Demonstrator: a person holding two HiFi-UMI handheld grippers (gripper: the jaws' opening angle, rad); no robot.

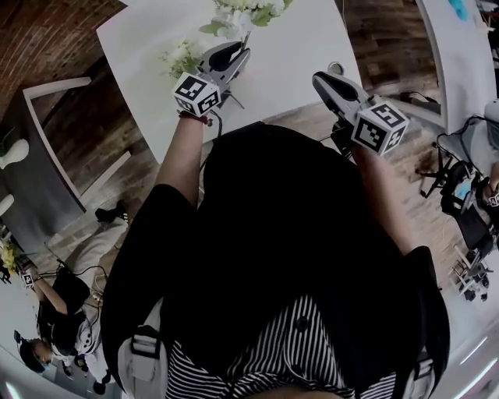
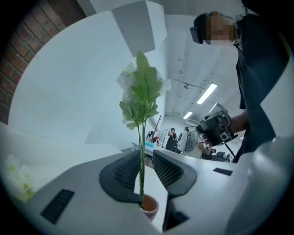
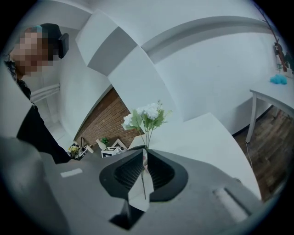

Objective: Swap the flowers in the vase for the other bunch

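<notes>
While both forearms reach forward from the black-clad body toward the white table (image 1: 300, 47), we see the left forearm (image 1: 181, 160) run almost straight ahead and the right forearm (image 1: 382, 195) angle slightly inward. Each ends in a gripper whose marker cube sits at the wrist end.

The left gripper (image 1: 234, 56) lies about level over the table's near edge, jaws pointing across the top. In its own view the jaws stand partly apart. A green stem (image 2: 141, 156) rises between them, close against the pad on the view's left, with a clear gap to the other pad, so nothing is pinched. That stem stands upright in a small terracotta-coloured vase (image 2: 150, 207) directly below the jaws, and its leaves and pale flowers spread above them.

The right gripper (image 1: 321, 79) hovers by the table's near right corner, tipped somewhat downward. Its jaws are drawn almost together on the thin stem (image 3: 144, 183) of a white-flowered bunch (image 3: 147, 114). The flower heads stand above the jaws and the cut end hangs free below them.

From the head view we cannot say for sure which far-edge blooms (image 1: 242, 12) belong to which bunch. A cluster of pale blossoms (image 1: 183, 56) lies on the table just left of the left gripper.
</notes>
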